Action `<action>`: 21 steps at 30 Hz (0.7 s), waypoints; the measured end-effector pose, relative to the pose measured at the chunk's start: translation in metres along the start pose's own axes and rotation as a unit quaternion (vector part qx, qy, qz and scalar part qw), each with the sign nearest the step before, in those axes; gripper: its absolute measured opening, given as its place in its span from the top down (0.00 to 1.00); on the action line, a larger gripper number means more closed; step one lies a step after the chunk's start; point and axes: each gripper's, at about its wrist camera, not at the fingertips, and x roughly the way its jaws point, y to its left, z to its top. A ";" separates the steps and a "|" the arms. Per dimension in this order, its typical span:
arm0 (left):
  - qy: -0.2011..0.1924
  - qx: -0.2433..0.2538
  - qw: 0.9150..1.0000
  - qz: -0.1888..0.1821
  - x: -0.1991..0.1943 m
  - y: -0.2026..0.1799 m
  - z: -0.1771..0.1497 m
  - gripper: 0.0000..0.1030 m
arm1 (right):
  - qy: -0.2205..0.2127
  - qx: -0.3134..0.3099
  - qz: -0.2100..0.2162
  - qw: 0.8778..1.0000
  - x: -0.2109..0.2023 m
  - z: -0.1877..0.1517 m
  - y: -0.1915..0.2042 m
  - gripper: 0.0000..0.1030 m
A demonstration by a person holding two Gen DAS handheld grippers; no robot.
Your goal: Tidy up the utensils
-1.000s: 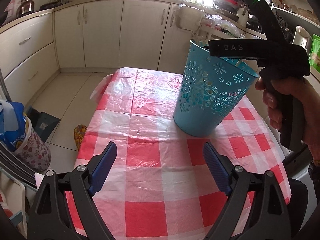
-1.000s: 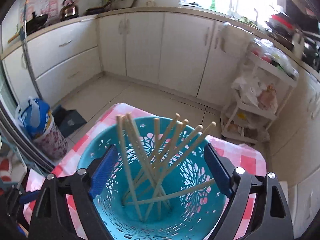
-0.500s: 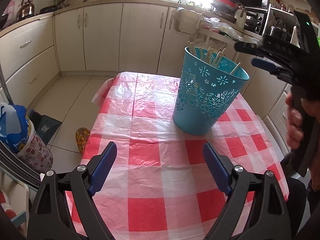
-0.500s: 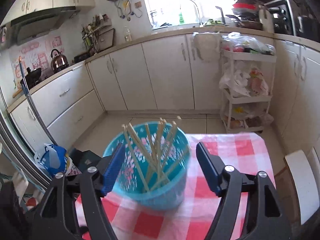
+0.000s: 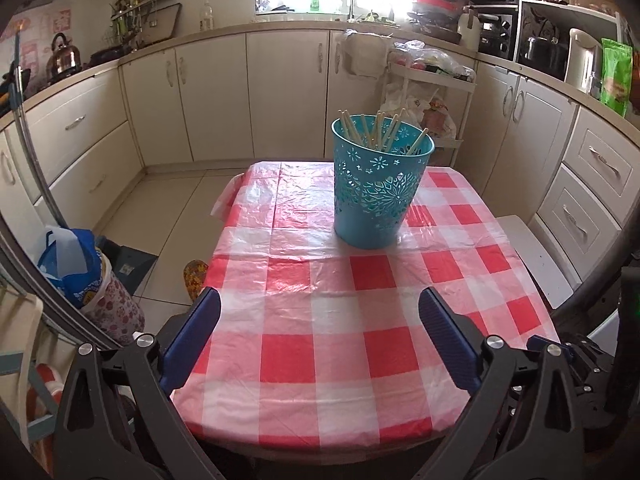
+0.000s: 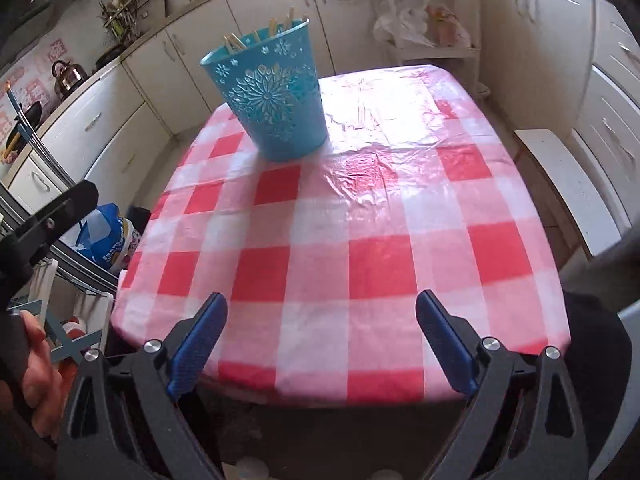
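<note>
A teal perforated bucket point(image 5: 378, 196) stands upright on the far half of the red-and-white checked table point(image 5: 360, 320). Several wooden chopsticks point(image 5: 376, 128) stand in it, tips above the rim. The bucket also shows in the right wrist view point(image 6: 276, 108), with the chopsticks point(image 6: 256, 36) poking out. My left gripper point(image 5: 320, 340) is open and empty over the table's near edge. My right gripper point(image 6: 320, 344) is open and empty, also at the near edge, well back from the bucket.
Cream kitchen cabinets point(image 5: 216, 92) ring the room. A white cart with bags point(image 5: 428, 92) stands behind the table. A white bench point(image 6: 568, 184) is to the right. A blue bag point(image 5: 72, 268) sits on the floor at left.
Both grippers have pulled back from the bucket to the table's near edge. The right gripper, which was over the bucket's mouth, is now low and far from it.
</note>
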 end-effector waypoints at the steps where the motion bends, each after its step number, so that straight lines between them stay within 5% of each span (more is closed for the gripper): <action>1: -0.003 0.002 1.000 0.008 -0.011 -0.002 -0.003 0.07 | -0.010 -0.003 0.001 1.000 -0.012 -0.003 0.004 0.09; 6: -0.013 0.005 0.999 0.049 -0.061 -0.004 -0.013 0.07 | -0.069 -0.029 -0.006 0.997 -0.072 -0.020 0.028 0.07; 13: -0.043 -0.003 0.999 0.033 -0.137 -0.001 -0.032 0.07 | -0.087 -0.018 0.015 0.996 -0.137 -0.048 0.042 0.07; 21: -0.021 0.008 0.999 0.031 -0.173 0.000 -0.063 0.07 | -0.115 -0.005 0.002 0.993 -0.173 -0.100 0.052 0.07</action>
